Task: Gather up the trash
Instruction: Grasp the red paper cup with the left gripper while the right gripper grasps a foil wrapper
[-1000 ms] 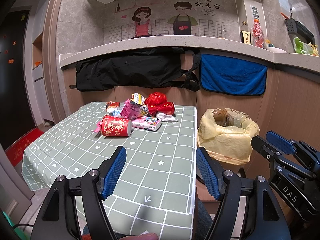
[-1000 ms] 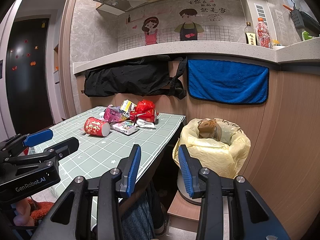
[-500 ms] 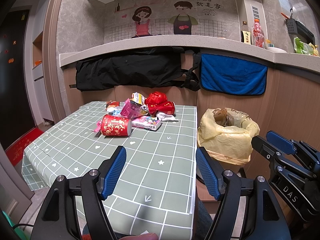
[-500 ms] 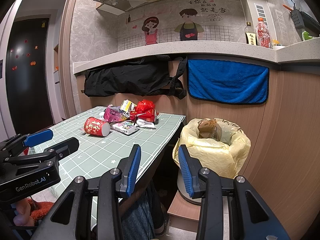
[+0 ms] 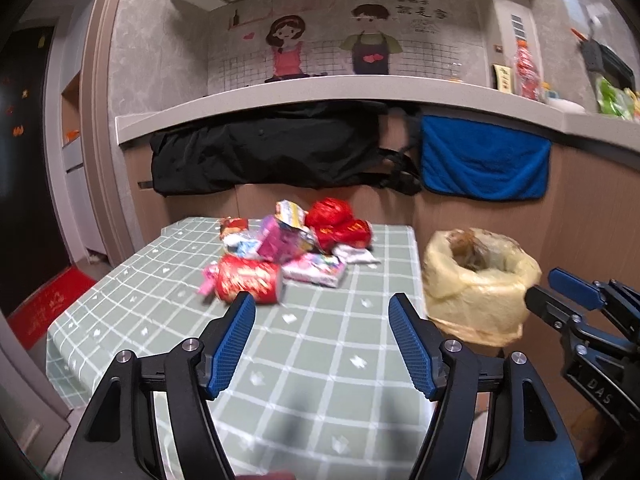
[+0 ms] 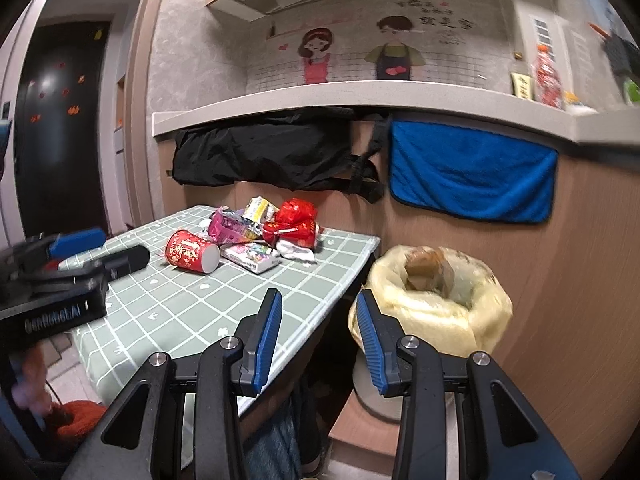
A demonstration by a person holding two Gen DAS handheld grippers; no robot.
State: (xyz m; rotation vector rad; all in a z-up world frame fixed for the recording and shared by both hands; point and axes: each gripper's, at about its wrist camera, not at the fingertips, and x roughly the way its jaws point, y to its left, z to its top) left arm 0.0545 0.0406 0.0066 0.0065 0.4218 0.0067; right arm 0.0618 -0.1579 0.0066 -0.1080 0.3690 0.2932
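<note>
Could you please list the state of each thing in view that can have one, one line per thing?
Left gripper: open, empty.
Right gripper: open, empty.
Red can: lying on its side on the table.
Wrappers: piled behind the can, uncollected.
Trash bin: lined with a yellow bag, open, some trash already inside.
Blue towel: hanging under the counter.

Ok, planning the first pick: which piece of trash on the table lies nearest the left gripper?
The red can, lying on its side at the near edge of the pile; the wrappers and red bag sit behind it.
</note>
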